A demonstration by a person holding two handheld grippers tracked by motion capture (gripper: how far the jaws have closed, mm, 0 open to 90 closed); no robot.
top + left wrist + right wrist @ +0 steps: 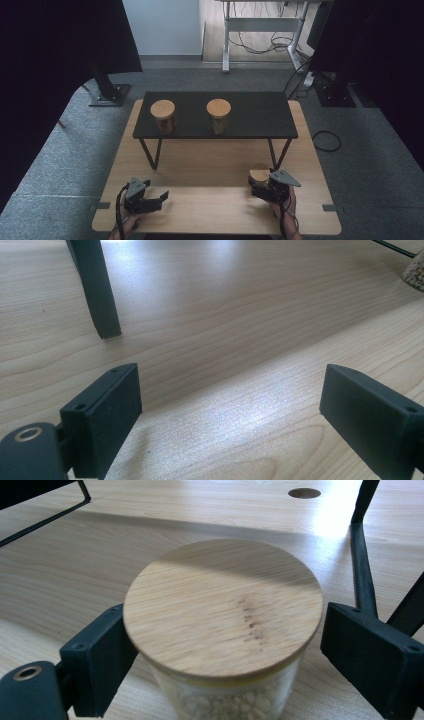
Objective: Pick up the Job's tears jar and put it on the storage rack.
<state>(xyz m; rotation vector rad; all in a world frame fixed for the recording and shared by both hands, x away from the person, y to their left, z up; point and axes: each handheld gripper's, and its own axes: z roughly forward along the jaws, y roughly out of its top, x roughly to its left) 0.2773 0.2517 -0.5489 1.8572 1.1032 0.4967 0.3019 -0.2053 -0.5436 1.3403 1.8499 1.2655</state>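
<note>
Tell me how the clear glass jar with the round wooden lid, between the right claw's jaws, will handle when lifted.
The clear glass jar with the round wooden lid probably feels heavy for its size: pale granules fill it. Its smooth glass wall may slip in the right claw, and would likely break if dropped. The lid looks merely set on, so tilting seems risky.

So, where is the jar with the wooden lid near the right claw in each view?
High view: jar, lower right.
Left gripper view: probably the jar, top right edge.
Right gripper view: jar, centre, between the jaws.
Shared landmark: black shelf legs.
</note>
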